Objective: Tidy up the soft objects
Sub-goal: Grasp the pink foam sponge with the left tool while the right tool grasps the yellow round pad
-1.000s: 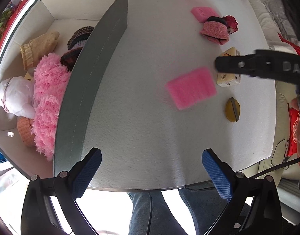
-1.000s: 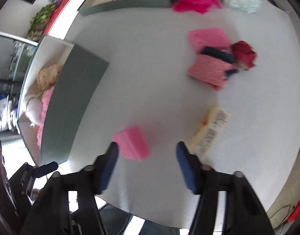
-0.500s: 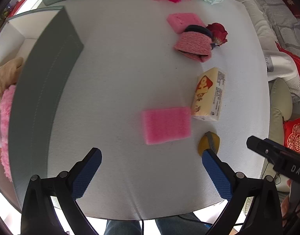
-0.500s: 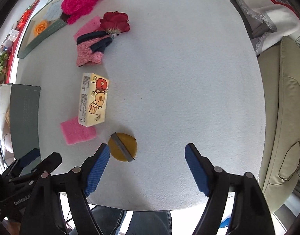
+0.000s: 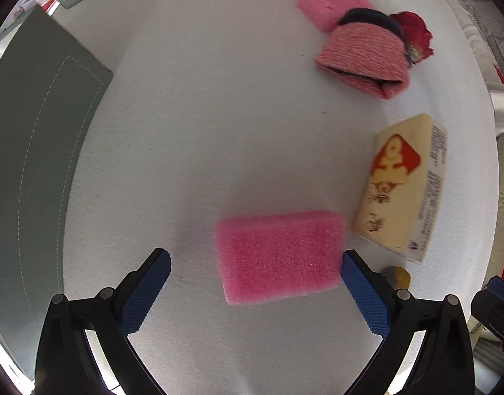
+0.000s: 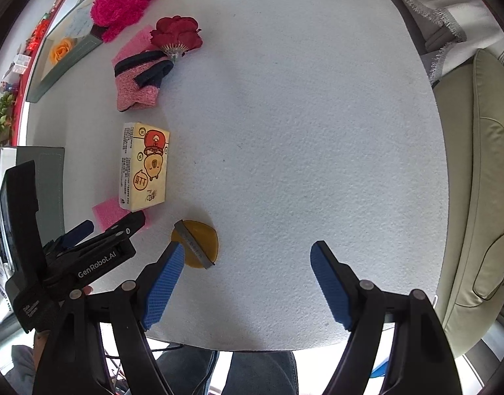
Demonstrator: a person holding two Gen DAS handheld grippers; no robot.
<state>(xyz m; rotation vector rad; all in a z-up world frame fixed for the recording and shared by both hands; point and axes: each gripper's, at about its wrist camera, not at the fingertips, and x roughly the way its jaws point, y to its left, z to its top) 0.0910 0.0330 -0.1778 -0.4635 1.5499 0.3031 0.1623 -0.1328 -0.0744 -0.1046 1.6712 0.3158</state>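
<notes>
A pink sponge (image 5: 278,256) lies flat on the white felt table (image 5: 219,131), between the fingers of my left gripper (image 5: 255,293). That gripper points down and is open: its right pad sits at the sponge's right edge, its left pad stands well apart. The right wrist view shows the left gripper (image 6: 112,222) low over the same sponge (image 6: 107,212). My right gripper (image 6: 248,279) hangs open over bare table near the front edge, with a round yellow pad with a grey strip (image 6: 196,243) just beyond its left fingertip.
A yellow tissue pack (image 5: 406,187) lies right of the sponge. Farther back are a pink knit hat (image 5: 364,59), a red rose (image 5: 413,36) and a second pink sponge (image 5: 331,3). A grey-green box wall (image 5: 31,164) stands left. A cream sofa (image 6: 482,164) borders the right.
My left gripper has come away from the box, rightward and down, and now straddles the pink sponge. The right gripper swung from the sponge to the table's front right, then held still.
</notes>
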